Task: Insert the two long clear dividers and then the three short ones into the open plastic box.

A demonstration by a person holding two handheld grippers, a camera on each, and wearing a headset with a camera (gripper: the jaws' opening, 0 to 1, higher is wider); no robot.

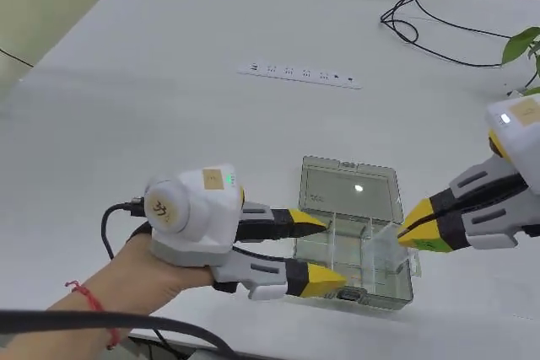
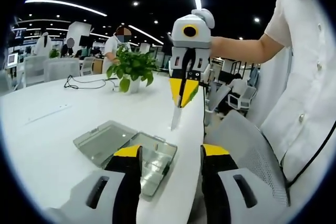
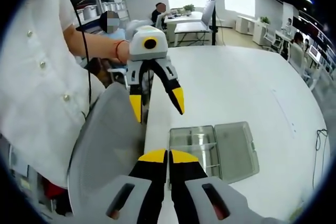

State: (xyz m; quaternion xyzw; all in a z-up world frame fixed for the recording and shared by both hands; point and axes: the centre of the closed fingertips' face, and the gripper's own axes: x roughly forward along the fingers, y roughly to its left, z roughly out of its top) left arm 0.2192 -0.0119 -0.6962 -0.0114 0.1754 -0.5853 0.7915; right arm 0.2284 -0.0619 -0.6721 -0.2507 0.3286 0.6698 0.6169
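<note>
Partway there: some dividers seated, another pinched above the box.

From the head view, the open clear plastic box lies near the table's front edge, lid laid back, with clear partitions already standing in its tray; how many I cannot tell. The left gripper has its jaws spread at the box's left end, and the right gripper has its jaws drawn together over the right end. In the left gripper view, the right gripper hangs over the box, nipping a narrow clear divider strip that points downward, not yet seated. In the right gripper view, its own jaws are pressed together above the tray, where a cross-piece is in place. By my reckoning, more dividers remain to go in.
</note>
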